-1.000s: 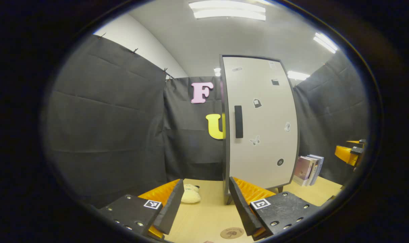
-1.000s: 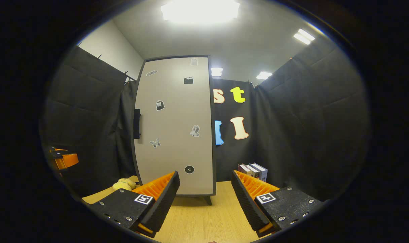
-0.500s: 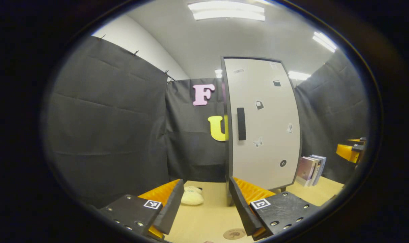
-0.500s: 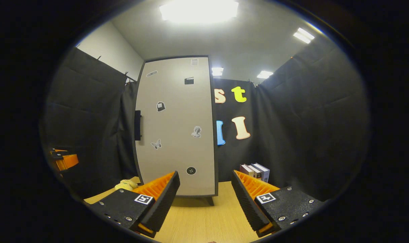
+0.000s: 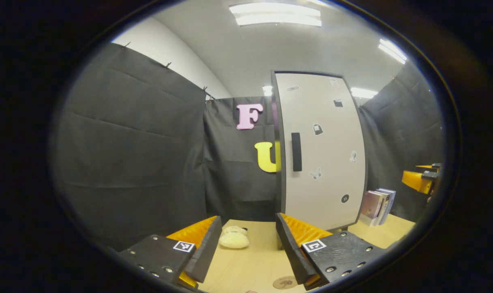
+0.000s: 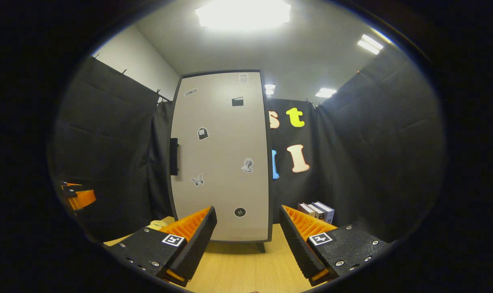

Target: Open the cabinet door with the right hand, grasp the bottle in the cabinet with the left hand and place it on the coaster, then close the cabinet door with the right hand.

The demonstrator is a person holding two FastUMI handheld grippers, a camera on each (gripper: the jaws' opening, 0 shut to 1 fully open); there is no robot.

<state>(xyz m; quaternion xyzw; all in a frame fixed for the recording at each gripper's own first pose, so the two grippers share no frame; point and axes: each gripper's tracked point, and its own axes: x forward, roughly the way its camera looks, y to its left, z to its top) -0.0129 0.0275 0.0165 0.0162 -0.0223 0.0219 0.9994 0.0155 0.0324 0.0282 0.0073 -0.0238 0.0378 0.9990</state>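
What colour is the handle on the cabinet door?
Black. The handle shows best in the left gripper view, against the pale grey cabinet door.

No readable text; stickers on cabinet door (image 6: 222, 158) too small to read.

Our left gripper (image 5: 248, 248) held level, its jaws spread wide with nothing between them, our right gripper (image 6: 247, 240) likewise level and parted wide, gripping nothing, each also seen at the far edge of the other's view, well apart
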